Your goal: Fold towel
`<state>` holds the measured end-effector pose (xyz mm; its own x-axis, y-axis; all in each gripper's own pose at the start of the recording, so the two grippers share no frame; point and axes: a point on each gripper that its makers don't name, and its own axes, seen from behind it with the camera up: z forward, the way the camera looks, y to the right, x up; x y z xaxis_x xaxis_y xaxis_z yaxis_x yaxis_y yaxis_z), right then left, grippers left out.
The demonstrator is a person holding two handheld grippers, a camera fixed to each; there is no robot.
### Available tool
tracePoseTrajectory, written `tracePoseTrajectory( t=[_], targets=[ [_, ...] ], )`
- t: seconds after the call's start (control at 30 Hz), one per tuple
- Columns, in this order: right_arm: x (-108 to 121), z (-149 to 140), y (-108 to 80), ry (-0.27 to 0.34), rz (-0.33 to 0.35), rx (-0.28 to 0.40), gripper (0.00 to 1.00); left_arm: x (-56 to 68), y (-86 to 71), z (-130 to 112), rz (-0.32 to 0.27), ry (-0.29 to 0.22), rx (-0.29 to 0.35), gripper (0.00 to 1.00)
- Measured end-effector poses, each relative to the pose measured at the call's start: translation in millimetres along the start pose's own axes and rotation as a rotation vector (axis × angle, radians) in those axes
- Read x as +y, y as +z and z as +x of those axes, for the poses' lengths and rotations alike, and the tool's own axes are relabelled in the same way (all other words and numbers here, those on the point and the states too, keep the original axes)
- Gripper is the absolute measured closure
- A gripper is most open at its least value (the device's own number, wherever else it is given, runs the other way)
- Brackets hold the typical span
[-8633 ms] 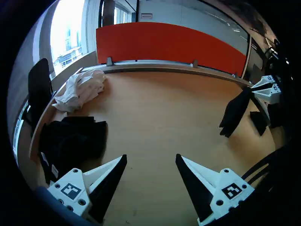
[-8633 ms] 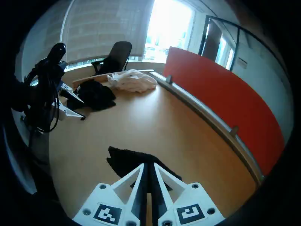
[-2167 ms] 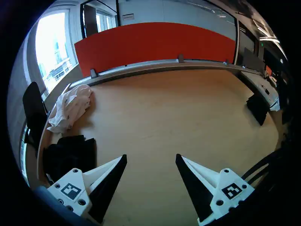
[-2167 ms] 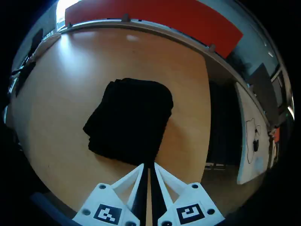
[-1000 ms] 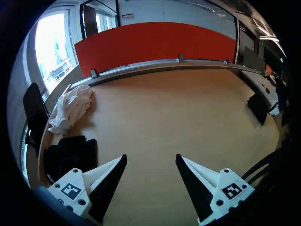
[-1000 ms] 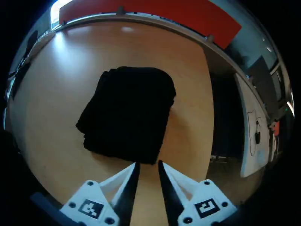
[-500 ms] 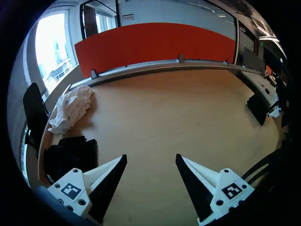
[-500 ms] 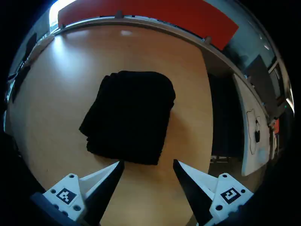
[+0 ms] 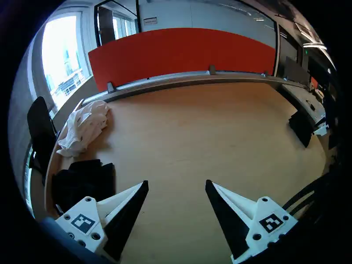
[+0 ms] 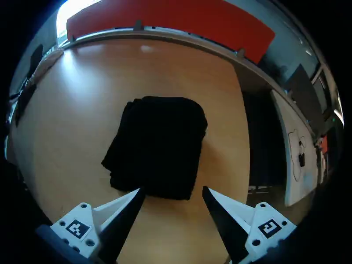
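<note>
Your right gripper (image 10: 171, 198) is released, its jaws spread wide and pressing on nothing. In the right gripper view, the black towel (image 10: 160, 147) lies folded into a thick, roughly square pad on the wooden table (image 10: 79, 101), well on your side of the red partition (image 10: 176, 17). The pad's edge farthest from the partition sits just between the two fingertips (image 10: 132, 198); I cannot tell whether they brush it.

Your left gripper (image 9: 176, 198) is also released, jaws wide apart over bare tabletop (image 9: 189, 132), grasping nothing. In the left gripper view, the red partition (image 9: 185, 50) runs along the far edge of the table. The folded towel (image 9: 302, 126) shows small and dark beyond the partition's right end, close to the table's edge.

Near the partition's left end a crumpled white cloth (image 9: 83, 125) lies heaped on the table. A pile of black cloth (image 9: 83, 180) sits farther out from the partition on that same side, just beside your left gripper's left finger. A dark chair (image 9: 39, 132) stands off the table, past the partition's left end.
</note>
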<state>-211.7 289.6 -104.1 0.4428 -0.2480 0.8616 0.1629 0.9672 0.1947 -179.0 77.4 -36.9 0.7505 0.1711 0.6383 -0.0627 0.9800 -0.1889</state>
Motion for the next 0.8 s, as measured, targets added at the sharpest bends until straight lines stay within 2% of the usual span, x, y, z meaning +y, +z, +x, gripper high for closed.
tracePoseTrajectory(
  t=[0.27,0.53,0.67,0.8],
  targets=[
    [-7.9,30.5,0.5,0.089,0.013,0.106,0.0,-0.5,-1.1,1.3,0.0,0.001,0.004,0.04],
    [-10.0,56.4,-3.6,0.181,-0.001,0.212,0.0,-0.6,-2.3,3.0,0.001,0.0,0.008,0.04],
    [-12.3,61.7,-5.9,0.223,0.0,0.241,0.0,0.0,-2.2,3.7,0.0,-0.002,0.009,0.04],
    [-13.2,61.6,-5.2,0.24,-0.004,0.25,0.0,-0.3,-1.8,4.6,0.0,-0.001,0.01,0.04]
  ],
)
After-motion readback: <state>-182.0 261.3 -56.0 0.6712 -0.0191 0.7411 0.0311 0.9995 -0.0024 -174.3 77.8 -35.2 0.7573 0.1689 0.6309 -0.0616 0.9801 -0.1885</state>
